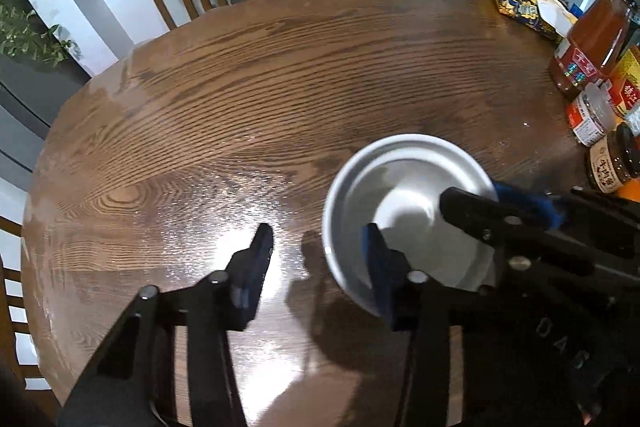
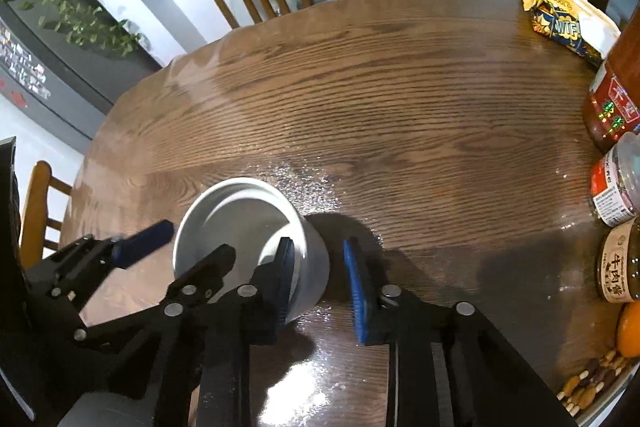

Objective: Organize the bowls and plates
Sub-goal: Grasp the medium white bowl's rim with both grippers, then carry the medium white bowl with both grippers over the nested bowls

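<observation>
Straddling the white bowl (image 2: pixel 248 239) near the surface's (image 2: pixel 400 131) right edge, both tongs, left (image 1: pixel 320 263) and right (image 2: pixel 320 279), stand unclenched; next, squeeze its rim firmly.

L gripper (image 1: pixel 318 259): blk linkage, blue pads, silver rivets | R gripper (image 2: pixel 320 279): same, "DAS" embossed

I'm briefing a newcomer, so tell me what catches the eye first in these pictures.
A white bowl stands on the dark wooden table, right of centre in the left wrist view. The left claw and the right claw each straddle its rim from opposite sides, one finger inside and one outside, with gaps showing at the outer pads. Sauce jars crowd the table's right edge.
</observation>
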`<state>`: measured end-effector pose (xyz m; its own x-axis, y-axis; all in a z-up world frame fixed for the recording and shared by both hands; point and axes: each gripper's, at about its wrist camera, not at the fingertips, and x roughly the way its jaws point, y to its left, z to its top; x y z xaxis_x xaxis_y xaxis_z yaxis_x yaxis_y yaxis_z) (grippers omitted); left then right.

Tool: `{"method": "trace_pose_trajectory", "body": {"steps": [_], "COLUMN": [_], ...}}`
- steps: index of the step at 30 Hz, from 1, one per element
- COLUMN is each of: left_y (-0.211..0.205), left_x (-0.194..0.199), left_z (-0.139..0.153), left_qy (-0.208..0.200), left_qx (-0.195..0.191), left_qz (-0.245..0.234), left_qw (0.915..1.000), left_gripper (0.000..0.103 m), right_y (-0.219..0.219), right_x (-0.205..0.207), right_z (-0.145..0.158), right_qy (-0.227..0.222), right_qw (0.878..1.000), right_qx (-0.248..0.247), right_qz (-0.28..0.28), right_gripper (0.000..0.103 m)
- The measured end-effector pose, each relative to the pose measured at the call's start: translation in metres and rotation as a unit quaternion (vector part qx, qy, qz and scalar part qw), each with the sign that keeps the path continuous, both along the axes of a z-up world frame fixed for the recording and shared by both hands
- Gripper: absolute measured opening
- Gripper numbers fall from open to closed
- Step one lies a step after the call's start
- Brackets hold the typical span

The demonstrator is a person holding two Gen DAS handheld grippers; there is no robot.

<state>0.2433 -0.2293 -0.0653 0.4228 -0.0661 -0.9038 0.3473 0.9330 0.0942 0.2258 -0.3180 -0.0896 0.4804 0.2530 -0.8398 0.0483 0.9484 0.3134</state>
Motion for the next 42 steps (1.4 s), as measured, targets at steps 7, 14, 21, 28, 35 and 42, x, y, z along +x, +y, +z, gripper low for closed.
{"method": "trace_pose_trajectory", "body": {"steps": [7,14,21,28,35,42], "left_y": [-0.005,-0.008,-0.008,-0.003,0.009,0.022], "left_x": [-0.006,-0.012,-0.035,-0.072,-0.112,-0.158], "left_z": [0.001,0.0,0.016,0.054,0.081,0.103], "left_qy": [-0.003,-0.007,-0.041,-0.105,-0.145,-0.177], "left_qx": [-0.008,-0.008,-0.009,-0.005,-0.008,-0.017], "left_qz": [-0.012,-0.015,-0.028,-0.042,-0.046,-0.045], "left_qw": [0.9999,0.9998,0.9987,0.9936,0.9883,0.9831], "left_gripper": [0.024,0.019,0.018,0.018,0.018,0.018], "right_y": [0.004,0.006,0.007,0.012,0.018,0.029], "right_x": [-0.001,-0.006,-0.028,-0.063,-0.104,-0.142], "right_z": [0.001,0.0,0.012,0.045,0.071,0.093], "right_qy": [-0.006,-0.011,-0.035,-0.082,-0.113,-0.135], "right_qw": [1.0,1.0,0.999,0.996,0.993,0.991], "right_qx": [-0.003,-0.001,-0.001,0.006,0.016,0.012], "right_qz": [0.002,-0.005,-0.016,-0.022,-0.023,-0.015], "right_gripper": [0.016,0.015,0.014,0.014,0.014,0.014]}}
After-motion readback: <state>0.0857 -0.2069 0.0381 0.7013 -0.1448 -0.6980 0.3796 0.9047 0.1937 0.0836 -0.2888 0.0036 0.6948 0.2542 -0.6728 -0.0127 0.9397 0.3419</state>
